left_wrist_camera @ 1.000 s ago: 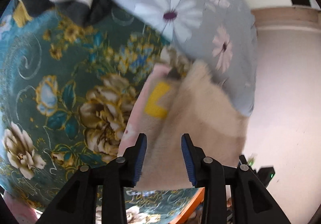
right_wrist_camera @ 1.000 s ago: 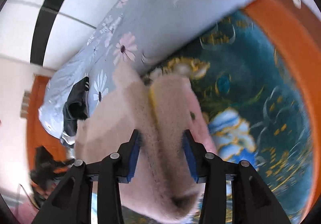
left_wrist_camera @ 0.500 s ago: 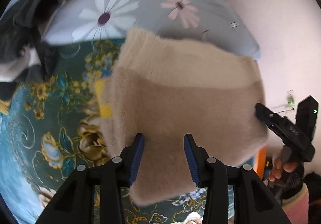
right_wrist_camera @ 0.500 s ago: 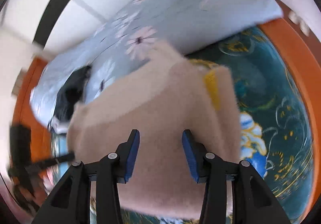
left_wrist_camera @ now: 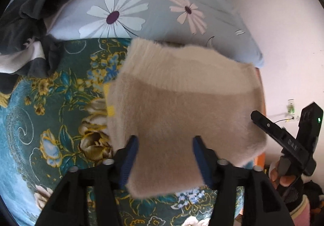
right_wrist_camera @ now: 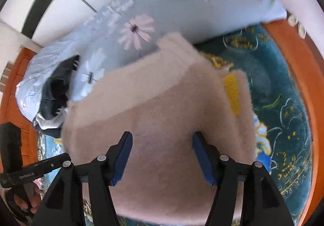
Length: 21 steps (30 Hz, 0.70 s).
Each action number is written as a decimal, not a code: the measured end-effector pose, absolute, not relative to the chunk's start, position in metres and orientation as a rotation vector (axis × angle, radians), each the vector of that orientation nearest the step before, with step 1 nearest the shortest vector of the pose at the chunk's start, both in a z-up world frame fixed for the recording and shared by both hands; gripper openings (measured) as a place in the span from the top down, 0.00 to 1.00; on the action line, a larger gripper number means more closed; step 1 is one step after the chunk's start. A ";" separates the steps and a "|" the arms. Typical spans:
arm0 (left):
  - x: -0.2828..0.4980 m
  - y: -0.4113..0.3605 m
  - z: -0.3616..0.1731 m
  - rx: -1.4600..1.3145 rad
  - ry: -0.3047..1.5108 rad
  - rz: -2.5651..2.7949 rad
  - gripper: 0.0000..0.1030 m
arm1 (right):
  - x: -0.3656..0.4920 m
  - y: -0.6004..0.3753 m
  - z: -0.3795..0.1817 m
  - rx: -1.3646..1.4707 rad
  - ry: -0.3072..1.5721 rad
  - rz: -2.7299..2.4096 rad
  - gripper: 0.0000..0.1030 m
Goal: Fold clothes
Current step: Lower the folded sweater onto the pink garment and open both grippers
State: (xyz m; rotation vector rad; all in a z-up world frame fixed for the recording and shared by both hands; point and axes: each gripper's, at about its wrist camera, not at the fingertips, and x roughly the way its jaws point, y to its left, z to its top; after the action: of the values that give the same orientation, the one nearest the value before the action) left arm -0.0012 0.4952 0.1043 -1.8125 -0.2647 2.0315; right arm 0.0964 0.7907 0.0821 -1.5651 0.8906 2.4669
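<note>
A fuzzy beige-pink garment [left_wrist_camera: 178,104] lies folded on the teal floral bedspread [left_wrist_camera: 40,124], with a yellow patch [left_wrist_camera: 110,109] at its left edge. My left gripper [left_wrist_camera: 165,155] is open above its near edge. In the right wrist view the same garment [right_wrist_camera: 162,104] fills the middle, its yellow patch [right_wrist_camera: 232,88] at the right, and my right gripper [right_wrist_camera: 162,155] is open above it. Neither gripper holds the cloth. The right gripper [left_wrist_camera: 287,140] also shows at the right of the left wrist view.
A grey-blue daisy-print quilt [left_wrist_camera: 131,9] lies bunched at the far side. A dark grey and white garment [left_wrist_camera: 26,29] lies heaped at the far left. The orange wooden bed frame [right_wrist_camera: 299,84] borders the right. A pale wall [left_wrist_camera: 283,33] stands behind.
Both grippers have swung round and pulled back from the garment. It now lies flat and folded, and both sets of jaws stand wider open than before.
</note>
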 end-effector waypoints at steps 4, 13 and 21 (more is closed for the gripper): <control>0.022 0.468 0.118 -1.773 -0.217 2.098 0.34 | 0.121 0.749 0.103 -1.506 0.904 2.533 0.19; 0.084 0.404 0.116 -1.809 -0.083 2.194 0.21 | 0.157 0.650 0.092 -1.650 0.950 2.453 0.13; 0.104 0.366 0.127 -1.867 -0.151 2.257 0.04 | 0.161 0.603 0.093 -1.723 0.782 2.481 0.12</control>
State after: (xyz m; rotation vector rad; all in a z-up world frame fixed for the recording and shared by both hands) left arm 0.1038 0.3656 0.1266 -1.8666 -0.1506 2.2572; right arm 0.1611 0.6027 0.0925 -1.7228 0.7821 2.4812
